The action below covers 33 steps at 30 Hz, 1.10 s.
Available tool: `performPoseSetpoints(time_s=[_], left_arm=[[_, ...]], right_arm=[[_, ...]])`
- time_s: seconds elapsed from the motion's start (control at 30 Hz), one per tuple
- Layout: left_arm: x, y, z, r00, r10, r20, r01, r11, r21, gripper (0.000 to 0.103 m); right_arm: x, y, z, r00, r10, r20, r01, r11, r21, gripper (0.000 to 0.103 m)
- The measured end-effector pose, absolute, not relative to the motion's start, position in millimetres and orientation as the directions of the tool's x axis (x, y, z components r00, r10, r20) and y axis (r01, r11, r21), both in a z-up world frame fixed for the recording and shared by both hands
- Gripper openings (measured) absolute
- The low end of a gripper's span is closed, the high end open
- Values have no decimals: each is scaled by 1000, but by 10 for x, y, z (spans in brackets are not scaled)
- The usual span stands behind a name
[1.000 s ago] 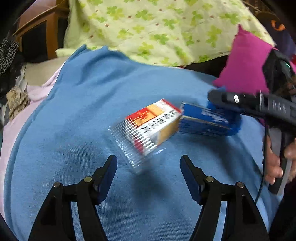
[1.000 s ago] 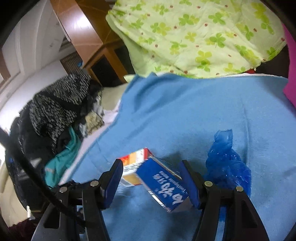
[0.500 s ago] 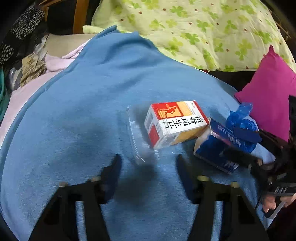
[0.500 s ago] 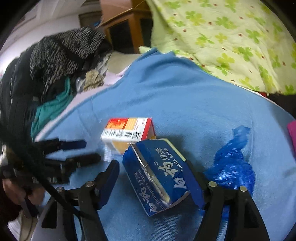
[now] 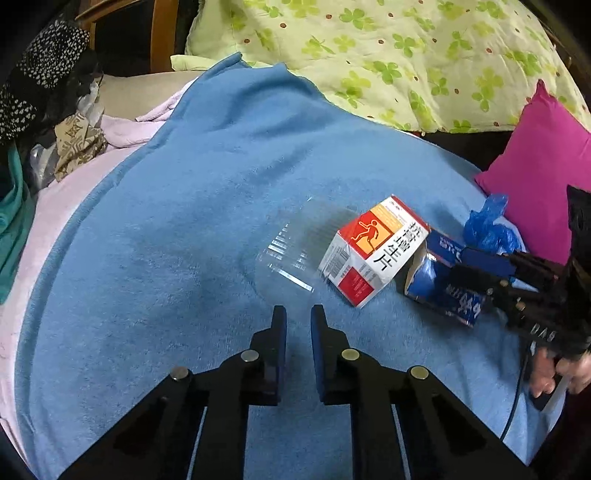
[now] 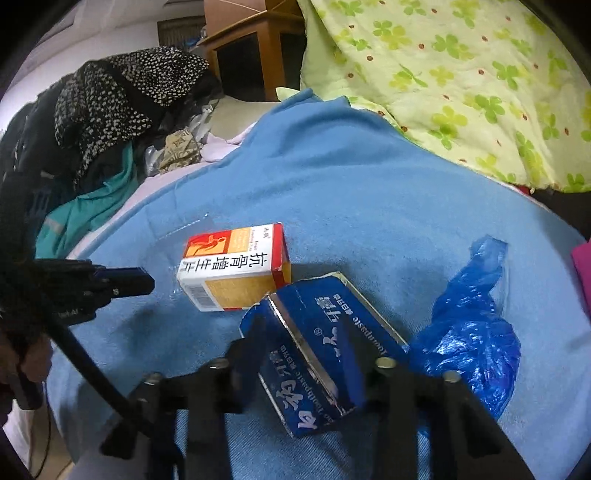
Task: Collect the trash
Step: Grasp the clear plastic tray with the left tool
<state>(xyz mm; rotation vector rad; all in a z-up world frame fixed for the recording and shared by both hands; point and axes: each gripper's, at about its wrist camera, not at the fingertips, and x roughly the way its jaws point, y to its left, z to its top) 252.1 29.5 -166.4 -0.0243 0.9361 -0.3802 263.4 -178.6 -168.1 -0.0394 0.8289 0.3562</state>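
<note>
Right tongs (image 6: 301,354) grasp the blue toothpaste box (image 6: 325,354); a blue plastic bag (image 6: 469,343) lies just right. Left tongs (image 5: 298,325) nearly clenched, seemingly empty; ahead a clear wrapper (image 5: 291,251), then the red-white box (image 5: 373,254).

A bed is covered by a blue blanket (image 5: 207,192) over a pink sheet (image 5: 55,206); a clover-print quilt (image 5: 388,55) is heaped behind it; a magenta cushion (image 5: 535,162) is set to the right; dark clothes (image 6: 110,107) are piled beside a wooden cabinet (image 6: 251,48); a pale wall (image 6: 92,33) is seen beyond.
</note>
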Motion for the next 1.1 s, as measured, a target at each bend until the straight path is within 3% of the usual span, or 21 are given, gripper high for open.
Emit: performPoseSetpoints(time_s=[0.2,0.3,0.33,0.37,0.4,0.43,0.63,1.0,1.07,1.1], left_arm=[[2323,487,-1671,540,-289,-791,309,942,-134,13],[2300,597,-1603,565,-309,-765,301,941,-158,13],[2310,607,-1568,575,-319,-754,300,939,-168,22],[2331,599,-1536,584,-311,-750,291,942,-164,33],[2347,585,-1508,597,-300,-744,283,947,-155,60],[2355,564,-1475,622,-294,-725,284,948,-141,70],[2631,313,-1535,614,-317,-723,390,918,-70,71],[2848,99,-1730,534,-367,-762,527,849,-39,71],[2877,110,-1733,535,-371,-759,524,850,-46,67],[2875,116,-1736,532,-373,-760,524,850,-51,58]], right_arm=[[2493,-1828,-1665,445,464,-766,-416,865,282,36],[2414,-1830,-1557,471,460,-752,-425,866,264,37],[2426,-1866,-1506,501,456,-735,-408,874,264,41],[2449,-1898,-1477,520,451,-726,-391,881,267,71],[2478,-1941,-1450,545,436,-716,-361,893,269,86],[2489,-1981,-1430,580,423,-697,-335,903,269,95],[2658,-2035,-1418,647,402,-648,-313,915,255,95],[2803,-1841,-1704,474,456,-753,-448,861,240,95],[2746,-1785,-1722,483,439,-758,-460,863,207,95],[2738,-1745,-1754,488,427,-761,-459,867,192,95]])
